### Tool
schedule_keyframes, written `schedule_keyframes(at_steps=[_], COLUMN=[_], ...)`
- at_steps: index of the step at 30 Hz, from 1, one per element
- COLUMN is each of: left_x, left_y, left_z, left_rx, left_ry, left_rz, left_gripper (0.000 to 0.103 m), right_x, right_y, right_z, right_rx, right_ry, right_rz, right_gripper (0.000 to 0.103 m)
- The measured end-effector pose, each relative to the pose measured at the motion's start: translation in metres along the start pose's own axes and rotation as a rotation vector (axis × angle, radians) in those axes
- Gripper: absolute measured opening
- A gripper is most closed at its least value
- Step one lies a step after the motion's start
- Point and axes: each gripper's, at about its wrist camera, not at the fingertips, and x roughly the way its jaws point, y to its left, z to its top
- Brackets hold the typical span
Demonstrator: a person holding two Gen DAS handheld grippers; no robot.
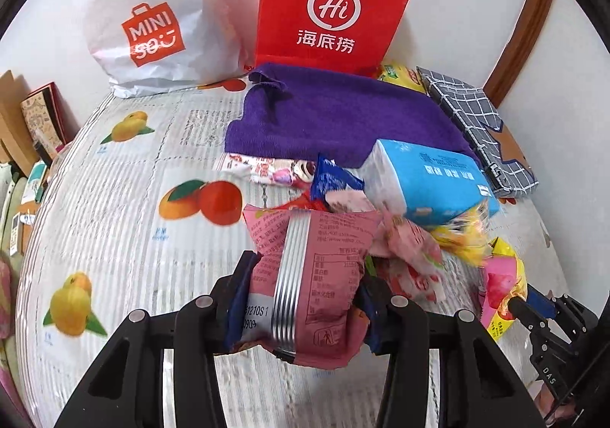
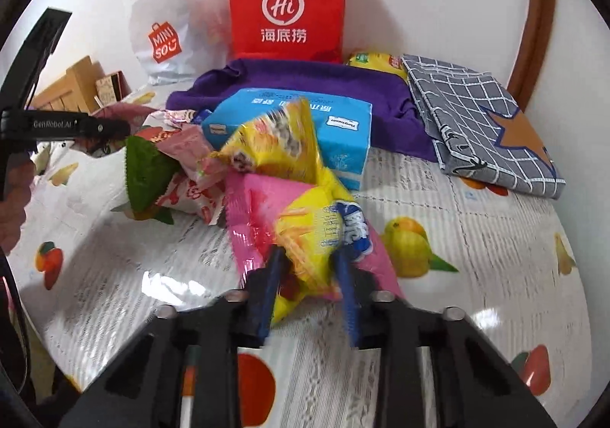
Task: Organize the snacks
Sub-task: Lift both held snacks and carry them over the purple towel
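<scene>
My left gripper (image 1: pixel 301 298) is shut on a dusty pink snack packet (image 1: pixel 316 275), seen from its printed back, held just above the table. My right gripper (image 2: pixel 309 275) is shut on a yellow and pink snack bag (image 2: pixel 305 233); that bag also shows in the left wrist view (image 1: pixel 503 287) at the right. A pile of more snack packets (image 2: pixel 190 176) lies between them: pink ones (image 1: pixel 411 260), a blue one (image 1: pixel 331 180), a yellow one (image 2: pixel 274 142) and a green-edged one (image 2: pixel 146 176). A red paper bag (image 1: pixel 328 5) and a white MINISO bag (image 1: pixel 152 16) stand at the wall.
A blue tissue pack (image 1: pixel 427 180) lies behind the pile on a purple towel (image 1: pixel 335 115). A grey checked cloth bag (image 2: pixel 480 123) lies at the right. The table wears a fruit-print cover (image 1: pixel 126 199). Boxes (image 1: pixel 26 119) stand off the left edge. A wooden frame (image 2: pixel 537 16) runs up the right wall.
</scene>
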Motion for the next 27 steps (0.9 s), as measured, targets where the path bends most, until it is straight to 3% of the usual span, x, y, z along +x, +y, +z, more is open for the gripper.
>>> schedule_keyframes(at_steps=[12, 18, 19, 21, 22, 23, 27], left_x=[-0.038, -0.048, -0.049, -0.049, -0.049, -0.049, -0.046], left_y=[-0.022, -0.032, -0.033, -0.036, -0.038, -0.039, -0.043], left_z=[-0.017, -0.016, -0.015, -0.013, -0.011, -0.009, -0.003], left_rx=[0.018, 0.025, 0.029, 0.037, 0.042, 0.045, 0.048], left_ry=[-0.044, -0.052, -0.05, -0.049, -0.05, -0.051, -0.046], left_rz=[-0.01, -0.017, -0.016, -0.012, -0.011, -0.014, -0.027], left_gripper=[0.045, 0.045, 0.045, 0.045, 0.045, 0.045, 0.045], right_x=[-0.033, -0.025, -0.023, -0.023, -0.022, -0.021, 0.0], right_y=[-0.008, -0.008, -0.008, -0.009, -0.01, -0.009, -0.007], right_z=[-0.004, -0.005, -0.006, -0.005, -0.004, -0.003, 0.001], right_rx=[0.057, 0.061, 0.06, 0.052, 0.051, 0.042, 0.009], right_ry=[-0.046, 0.008, 0.017, -0.004, -0.019, -0.041, 0.006], right_rz=[0.026, 0.039, 0.041, 0.03, 0.021, 0.017, 0.054], right_gripper=[0.017, 0.019, 0.027, 0.056, 0.081, 0.088, 0.088])
